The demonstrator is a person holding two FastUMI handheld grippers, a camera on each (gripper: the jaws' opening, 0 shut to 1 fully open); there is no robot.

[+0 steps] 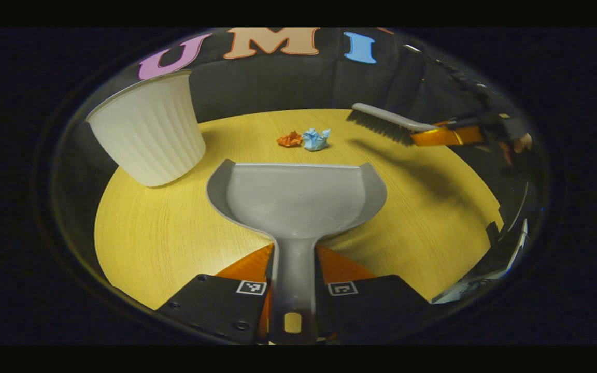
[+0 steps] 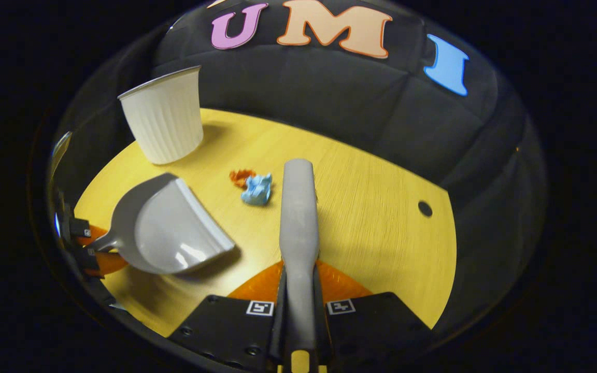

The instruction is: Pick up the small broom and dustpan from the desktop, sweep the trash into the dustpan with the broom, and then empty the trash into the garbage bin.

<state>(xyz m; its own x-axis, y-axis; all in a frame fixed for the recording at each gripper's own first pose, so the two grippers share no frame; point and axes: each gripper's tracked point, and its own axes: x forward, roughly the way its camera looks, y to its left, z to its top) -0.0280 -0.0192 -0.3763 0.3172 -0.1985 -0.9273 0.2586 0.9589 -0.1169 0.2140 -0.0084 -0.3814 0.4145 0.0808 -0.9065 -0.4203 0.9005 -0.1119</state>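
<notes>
While both tools are off the wooden desktop (image 1: 174, 243), the left gripper (image 1: 292, 274) has its two fingers pressed on the handle of the grey dustpan (image 1: 298, 199), whose open mouth faces two crumpled scraps near the middle of the table: an orange paper ball (image 1: 290, 139) and a blue paper ball (image 1: 316, 139), touching each other. From the right gripper view, the right gripper (image 2: 299, 290) is clamped around the handle of the small broom (image 2: 298, 217), with the grey back of the brush pointing away and its head just beside the blue scrap. In the left gripper view the broom's dark bristles point downward, held above the table to the right of the scraps. A white ribbed garbage bin (image 1: 148, 132) stands upright near the far left of the table, well apart from the scraps.
</notes>
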